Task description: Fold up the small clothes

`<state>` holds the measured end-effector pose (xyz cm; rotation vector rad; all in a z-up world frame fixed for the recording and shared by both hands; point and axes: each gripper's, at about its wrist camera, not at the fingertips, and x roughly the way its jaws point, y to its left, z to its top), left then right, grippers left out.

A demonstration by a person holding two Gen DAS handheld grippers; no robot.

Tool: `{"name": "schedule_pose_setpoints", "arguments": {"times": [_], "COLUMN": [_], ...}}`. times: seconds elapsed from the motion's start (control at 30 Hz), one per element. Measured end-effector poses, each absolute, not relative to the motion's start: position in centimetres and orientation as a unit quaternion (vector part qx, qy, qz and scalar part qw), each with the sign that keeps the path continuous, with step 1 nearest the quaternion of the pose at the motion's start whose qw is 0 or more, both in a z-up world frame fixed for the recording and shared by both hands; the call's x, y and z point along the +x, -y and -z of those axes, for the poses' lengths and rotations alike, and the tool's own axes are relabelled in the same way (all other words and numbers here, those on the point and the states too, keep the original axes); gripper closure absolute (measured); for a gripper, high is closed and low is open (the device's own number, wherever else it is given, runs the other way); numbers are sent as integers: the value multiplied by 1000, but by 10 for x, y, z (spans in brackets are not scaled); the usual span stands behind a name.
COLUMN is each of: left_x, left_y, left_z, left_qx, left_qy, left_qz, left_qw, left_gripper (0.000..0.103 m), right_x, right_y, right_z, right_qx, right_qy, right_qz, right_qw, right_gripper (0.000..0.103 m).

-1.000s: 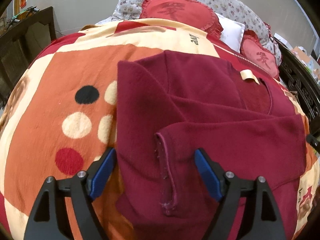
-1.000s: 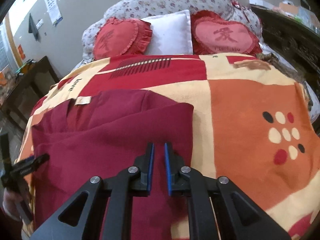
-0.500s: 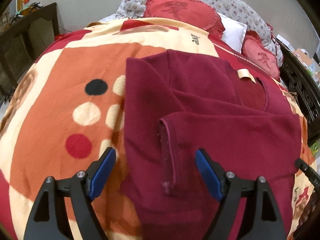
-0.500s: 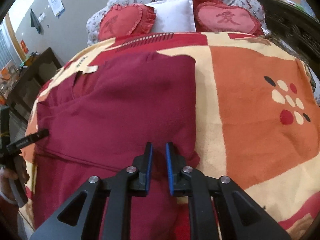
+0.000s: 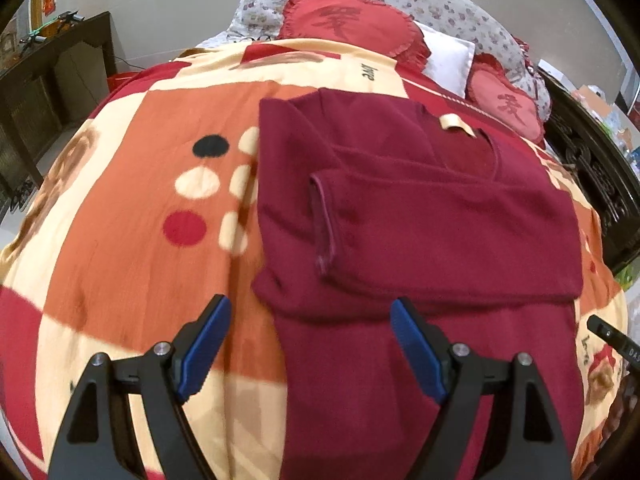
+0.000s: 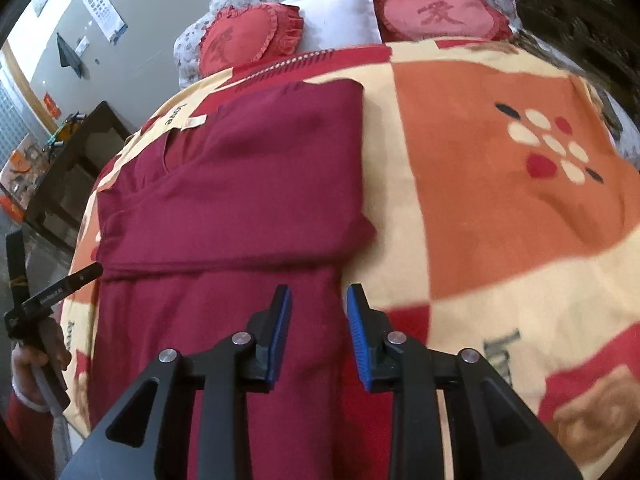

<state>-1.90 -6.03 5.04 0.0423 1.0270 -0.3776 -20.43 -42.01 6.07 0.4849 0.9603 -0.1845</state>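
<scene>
I see the maroon sweater (image 5: 420, 216) lying flat on the orange blanket (image 5: 132, 208), sleeves folded across its chest. My left gripper (image 5: 310, 344) hangs spread wide above the sweater's lower edge, gripping nothing. My right gripper (image 6: 318, 330) is opening over the sweater's hem, pads clear of cloth.
</scene>
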Motion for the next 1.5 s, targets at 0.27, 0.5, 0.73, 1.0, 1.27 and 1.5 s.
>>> {"name": "schedule_pose_setpoints", "arguments": {"times": [0.27,0.5,0.73,1.0,1.27,1.5], "left_x": [-71,-120,-161,-183,-197,-204], "left_y": [35,4,-4,-7,-10,-13], "left_z": [-63,-63,-43,-30,-30,-25], "left_qx": [20,18,26,40,49,46], "left_qy": [-489,-506,-540,-553,-554,-565], "left_qz": [202,214,222,218,212,208], "left_qw": [848,835,811,803,803,797], "left_gripper": [18,18,18,18,18,18], "right_x": [-267,-315,-343,-352,-360,-358], "right_y": [436,429,387,357,355,353], "right_z": [-89,-121,-75,-31,-63,-45], "right_qx": [208,157,155,209,142,178], "right_qy": [-462,-481,-523,-527,-493,-511], "right_qz": [104,68,8,-38,-24,-50], "right_qw": [856,860,838,823,858,840], "right_gripper": [42,34,32,32,66,63]}}
